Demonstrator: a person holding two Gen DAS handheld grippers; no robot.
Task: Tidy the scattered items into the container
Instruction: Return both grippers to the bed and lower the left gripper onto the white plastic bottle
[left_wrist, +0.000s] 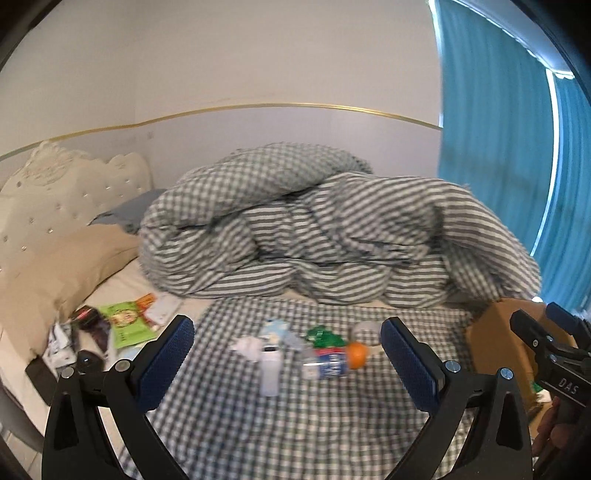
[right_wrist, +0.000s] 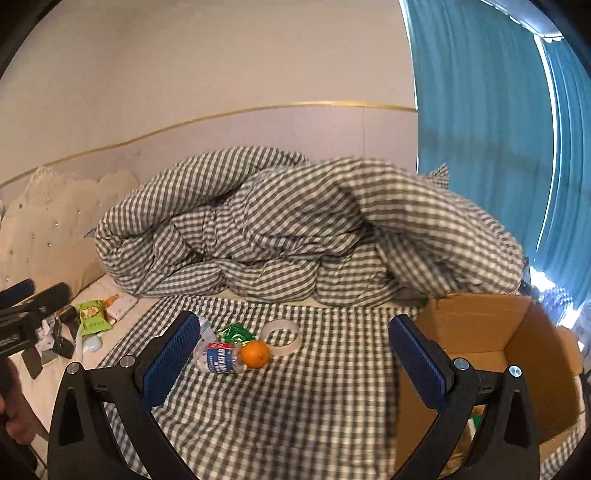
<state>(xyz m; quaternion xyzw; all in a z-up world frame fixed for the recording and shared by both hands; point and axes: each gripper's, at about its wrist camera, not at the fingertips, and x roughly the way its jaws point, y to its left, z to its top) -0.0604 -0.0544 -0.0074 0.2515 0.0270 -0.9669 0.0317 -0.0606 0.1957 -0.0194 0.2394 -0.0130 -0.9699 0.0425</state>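
On the checked sheet lie an orange (right_wrist: 255, 353), a clear bottle with a blue label (right_wrist: 218, 357), a green packet (right_wrist: 236, 332) and a tape roll (right_wrist: 282, 336). The left wrist view also shows the orange (left_wrist: 357, 354), the bottle (left_wrist: 327, 365), a small white bottle (left_wrist: 269, 373) and crumpled tissue (left_wrist: 246, 346). An open cardboard box (right_wrist: 498, 332) stands at the right. My left gripper (left_wrist: 287, 363) is open and empty, short of the items. My right gripper (right_wrist: 295, 356) is open and empty, beside the box.
A bunched checked duvet (right_wrist: 295, 229) fills the back of the bed. Green snack packets (left_wrist: 127, 323) and dark small items (left_wrist: 88, 332) lie at the left by a beige pillow (left_wrist: 55, 266). A blue curtain (right_wrist: 498, 147) hangs at the right.
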